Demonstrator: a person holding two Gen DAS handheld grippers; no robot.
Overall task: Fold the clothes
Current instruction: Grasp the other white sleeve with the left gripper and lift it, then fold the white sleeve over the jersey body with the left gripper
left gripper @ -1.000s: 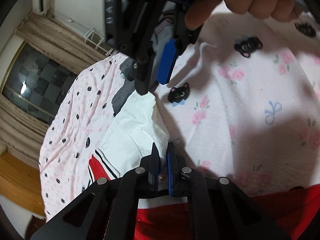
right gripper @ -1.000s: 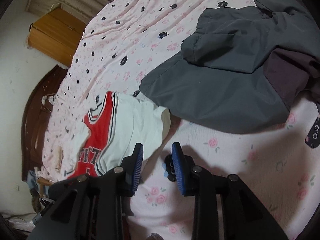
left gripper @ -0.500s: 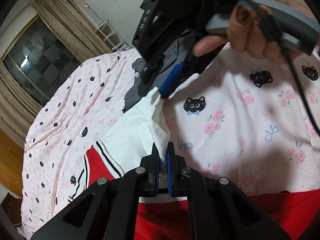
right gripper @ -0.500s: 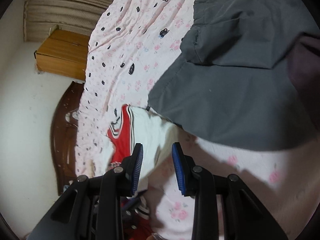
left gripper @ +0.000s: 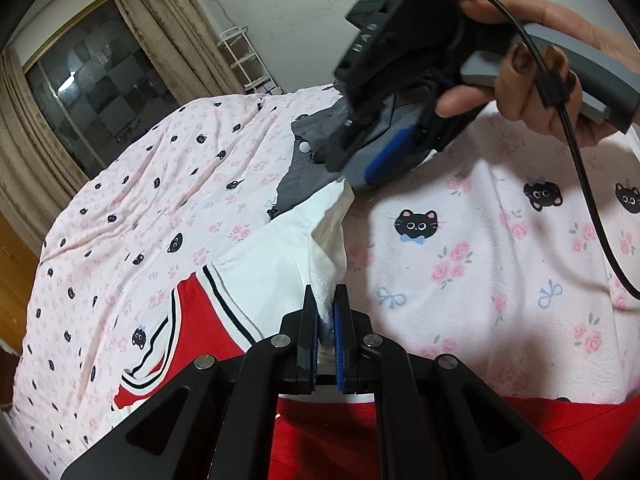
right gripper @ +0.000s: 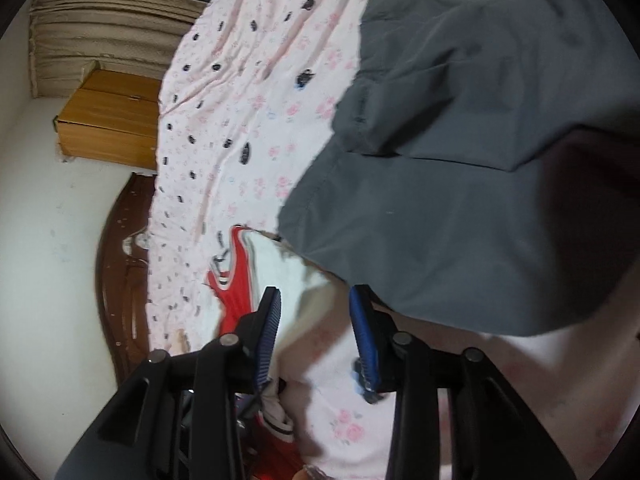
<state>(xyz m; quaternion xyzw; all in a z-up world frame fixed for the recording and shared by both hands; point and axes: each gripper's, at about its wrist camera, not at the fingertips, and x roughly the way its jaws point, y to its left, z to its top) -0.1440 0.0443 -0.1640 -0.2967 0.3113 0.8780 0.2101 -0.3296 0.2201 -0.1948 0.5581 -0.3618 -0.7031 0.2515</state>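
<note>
Since the earlier frame, my right tool (right gripper: 316, 320) swung closer, spread wide at the limp jersey's (left gripper: 272, 272) corner; left tool (left gripper: 326, 312) pinches its hem.

The right gripper (left gripper: 384, 160) now hangs higher than a second ago, with its tips just above the far corner of the white and red jersey (left gripper: 276, 256). In its own view the crumpled dark grey garment (right gripper: 472, 184) now fills more of the picture.
</note>
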